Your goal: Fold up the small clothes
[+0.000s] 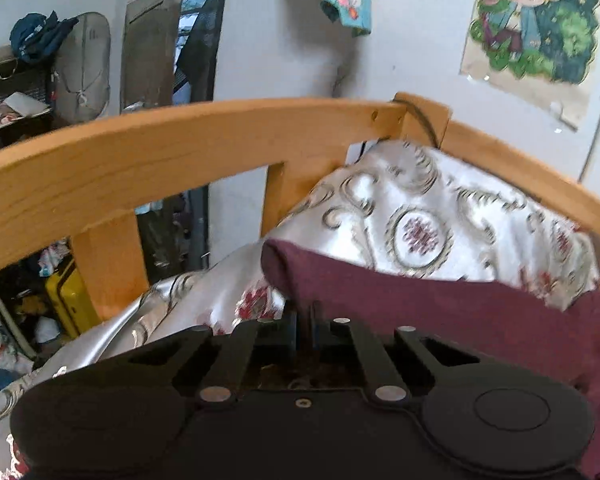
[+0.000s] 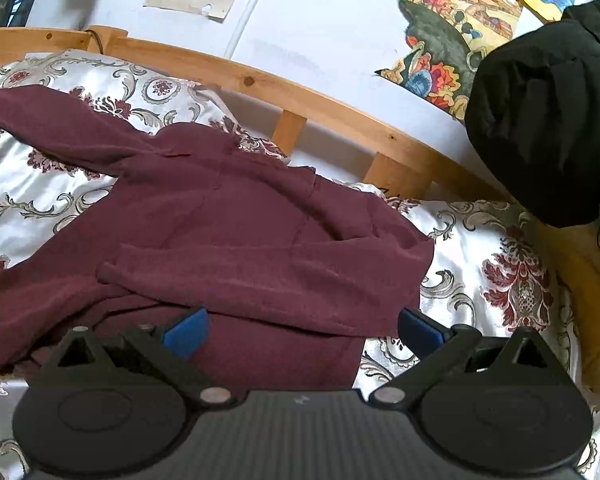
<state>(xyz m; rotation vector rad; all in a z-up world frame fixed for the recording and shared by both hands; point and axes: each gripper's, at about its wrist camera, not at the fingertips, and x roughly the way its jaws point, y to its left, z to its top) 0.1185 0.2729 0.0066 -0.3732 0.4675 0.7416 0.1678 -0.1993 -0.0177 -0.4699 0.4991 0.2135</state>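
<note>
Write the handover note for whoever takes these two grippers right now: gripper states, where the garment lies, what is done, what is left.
Left gripper: shut, at the edge of the maroon top; cloth seems pinched between the pads.
Right gripper: open, nothing held, hanging over the top's near hem.
Maroon top: spread on the patterned bedspread, one sleeve folded across the body, the other sleeve stretched toward the pillow.
Done: first sleeve in.
Left: second sleeve, then folding the body.

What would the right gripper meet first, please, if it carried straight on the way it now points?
Most likely the maroon garment: the open right gripper points down at its folded sleeve, spread on the patterned bedspread. Depth is unclear.
</note>
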